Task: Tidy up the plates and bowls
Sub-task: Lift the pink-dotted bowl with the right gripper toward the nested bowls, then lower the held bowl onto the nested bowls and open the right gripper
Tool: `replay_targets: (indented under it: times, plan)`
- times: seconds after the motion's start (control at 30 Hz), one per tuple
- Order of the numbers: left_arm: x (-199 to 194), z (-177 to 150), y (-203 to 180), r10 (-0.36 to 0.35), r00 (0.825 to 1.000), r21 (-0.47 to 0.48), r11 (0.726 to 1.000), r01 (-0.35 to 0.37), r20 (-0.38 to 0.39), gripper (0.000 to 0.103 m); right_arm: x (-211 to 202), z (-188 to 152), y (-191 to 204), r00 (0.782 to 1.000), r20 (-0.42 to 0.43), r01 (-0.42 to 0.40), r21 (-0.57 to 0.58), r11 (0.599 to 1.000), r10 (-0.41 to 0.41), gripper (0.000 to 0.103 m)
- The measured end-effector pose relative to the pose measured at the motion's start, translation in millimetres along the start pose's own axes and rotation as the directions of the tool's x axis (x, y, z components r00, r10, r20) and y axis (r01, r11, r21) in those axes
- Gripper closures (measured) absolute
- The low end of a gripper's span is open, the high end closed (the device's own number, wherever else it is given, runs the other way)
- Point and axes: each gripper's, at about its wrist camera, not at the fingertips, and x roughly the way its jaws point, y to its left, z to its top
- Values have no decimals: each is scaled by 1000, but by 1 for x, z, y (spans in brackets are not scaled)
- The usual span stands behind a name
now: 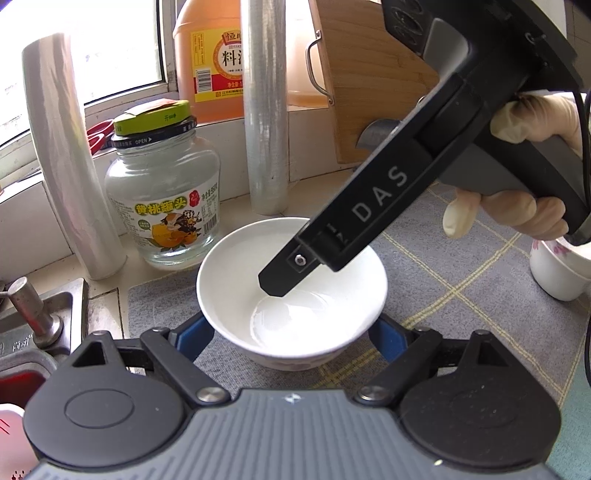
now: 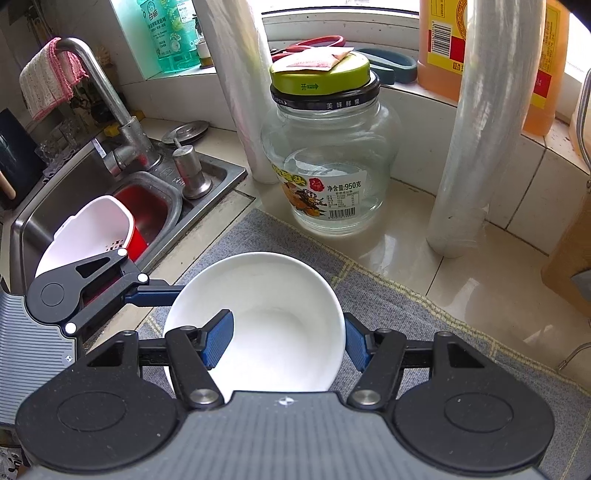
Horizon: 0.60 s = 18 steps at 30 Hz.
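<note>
Now L gripper (image 1: pixel 291 338) spread round bowl (image 1: pixel 236 266); R gripper (image 2: pixel 288 341) apart, straddling rim.

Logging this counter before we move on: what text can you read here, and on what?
"DAS": right gripper body.
"OPEN", "开", "黄桃罐头": glass jar.
"净含量:950克", "美味鲜果": same jar, right wrist view.
"料": orange bottle label.
"白猫": green bottle.
Barcode digits and fine print: too small.

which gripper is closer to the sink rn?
Left. The left gripper flanks the white bowl from the sink side, its body beside the basin. The right gripper is farther off over the mat, one finger inside the bowl.
</note>
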Motion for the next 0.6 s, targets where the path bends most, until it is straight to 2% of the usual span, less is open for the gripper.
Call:
replay_targets:
  times: [0.3,0.6]
  plan:
    - [-25,7,-24,-22,1000,46,999,23,-13,13,-37,-17,12,1000,29,8,-2,1000,-7,34]
    - [-50,14,-59,-58,998,119,991,61,-24,13,-80,-53,22,997,57,44,16,999,-45,34]
